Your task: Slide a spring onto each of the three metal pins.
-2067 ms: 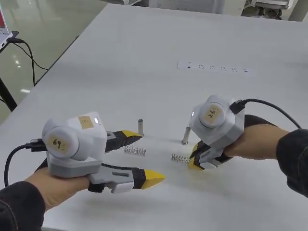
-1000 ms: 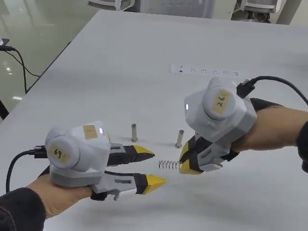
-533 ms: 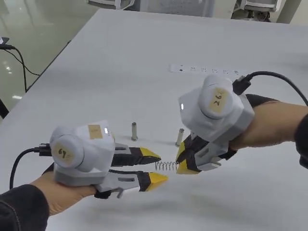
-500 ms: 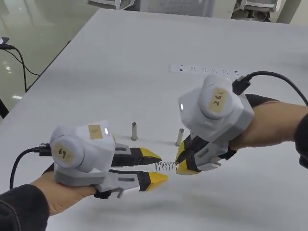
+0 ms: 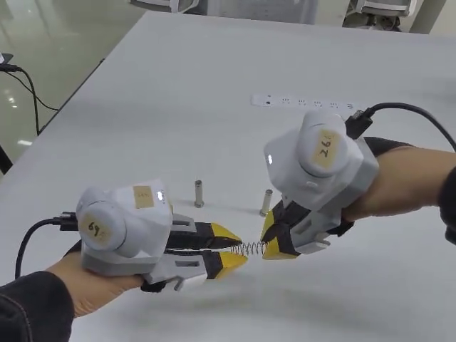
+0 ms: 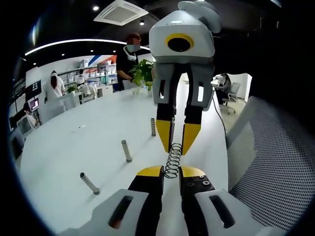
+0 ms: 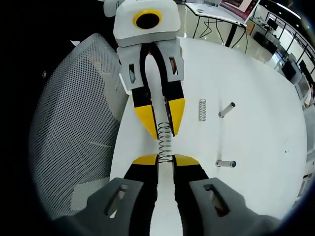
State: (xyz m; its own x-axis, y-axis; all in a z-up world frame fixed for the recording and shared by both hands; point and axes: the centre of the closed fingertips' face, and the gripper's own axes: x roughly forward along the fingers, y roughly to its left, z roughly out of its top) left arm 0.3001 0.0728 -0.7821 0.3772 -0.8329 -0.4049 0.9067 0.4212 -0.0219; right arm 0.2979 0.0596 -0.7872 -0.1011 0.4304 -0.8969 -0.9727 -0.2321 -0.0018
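Note:
A small wire spring hangs level above the white table, held at both ends. My right gripper is shut on its right end, and my left gripper has its yellow-tipped jaws shut on the left end. In the left gripper view the spring runs from my own jaws up to the right gripper. Two metal pins stand upright just beyond. A second spring lies on the table beside a pin.
A ribbed upright piece stands further along the pin row; whether it is a pin wearing a spring I cannot tell. A white power strip lies at the back. The table's left edge drops to the floor. A mesh chair stands close.
My right gripper lifted the spring off the table and carried it left. My left gripper moved toward it and its jaws narrowed from wide open onto the spring's free end.

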